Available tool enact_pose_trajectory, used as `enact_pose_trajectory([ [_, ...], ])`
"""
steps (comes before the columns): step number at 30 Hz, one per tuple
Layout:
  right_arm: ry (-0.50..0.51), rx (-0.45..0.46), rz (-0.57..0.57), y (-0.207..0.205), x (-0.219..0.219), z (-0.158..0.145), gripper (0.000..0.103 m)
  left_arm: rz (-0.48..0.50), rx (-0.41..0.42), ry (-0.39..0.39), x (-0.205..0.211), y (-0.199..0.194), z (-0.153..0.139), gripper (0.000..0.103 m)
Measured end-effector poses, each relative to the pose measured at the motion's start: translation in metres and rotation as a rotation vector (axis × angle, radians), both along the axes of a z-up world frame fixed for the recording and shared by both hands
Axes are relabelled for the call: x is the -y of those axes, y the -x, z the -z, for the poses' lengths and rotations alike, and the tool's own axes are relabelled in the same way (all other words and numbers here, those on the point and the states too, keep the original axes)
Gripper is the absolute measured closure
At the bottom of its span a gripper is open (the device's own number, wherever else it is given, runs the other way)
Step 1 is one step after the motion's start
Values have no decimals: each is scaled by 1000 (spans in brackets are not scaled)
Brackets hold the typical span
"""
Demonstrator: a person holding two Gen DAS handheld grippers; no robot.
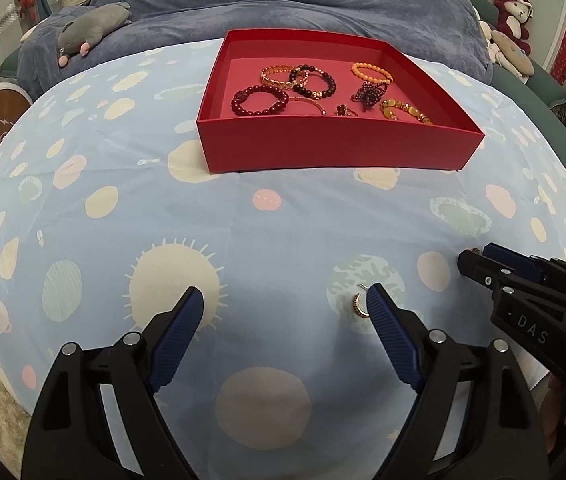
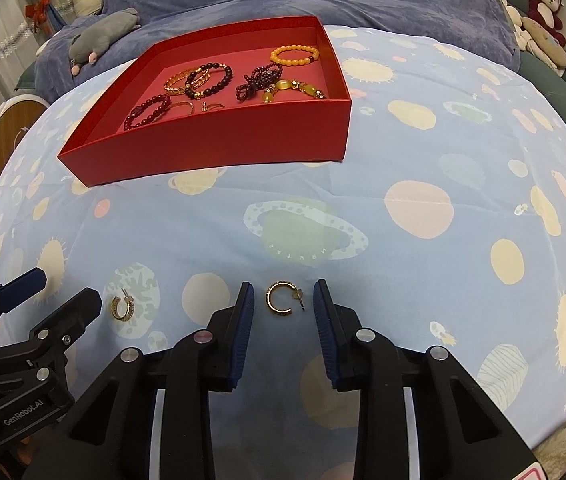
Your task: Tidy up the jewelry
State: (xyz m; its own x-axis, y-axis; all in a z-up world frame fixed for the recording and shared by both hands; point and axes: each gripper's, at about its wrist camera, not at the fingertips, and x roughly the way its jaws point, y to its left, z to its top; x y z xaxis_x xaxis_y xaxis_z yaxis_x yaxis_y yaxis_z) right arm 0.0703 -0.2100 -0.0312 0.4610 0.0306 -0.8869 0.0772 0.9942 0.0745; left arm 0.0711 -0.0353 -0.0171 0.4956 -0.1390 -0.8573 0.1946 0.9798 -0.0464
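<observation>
We see a matt red cardboard box (image 1: 335, 148), glossy gold metal earrings (image 2: 279, 299), and smooth printed cotton sheet (image 2: 403, 260).

Partly hidden behind the tip of the left gripper's (image 1: 285, 302) right finger (image 1: 387, 322): one gold earring (image 1: 359, 307), its outer curve covered, contact with the pad impossible to judge. Cut off by the right edge, beyond that finger: the right gripper (image 1: 477, 258), only its near tips clear. Too small to read between the right gripper's fingers (image 2: 243, 320): the stones on the second earring (image 2: 281, 300). Screened by the near wall of the red box (image 2: 219, 140), far ahead of the fingertips: the lower parts of a thin bangle (image 2: 189, 107) and a small ring (image 1: 345, 111). Blurred at frame edges: plush toys (image 1: 513, 12).
</observation>
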Motion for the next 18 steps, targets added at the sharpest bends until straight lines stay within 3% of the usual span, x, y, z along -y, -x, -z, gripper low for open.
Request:
enact_pose_trajectory([
  [18,32,10,-21,5,-5,0,85,13,-19,11,2,3,4,23],
])
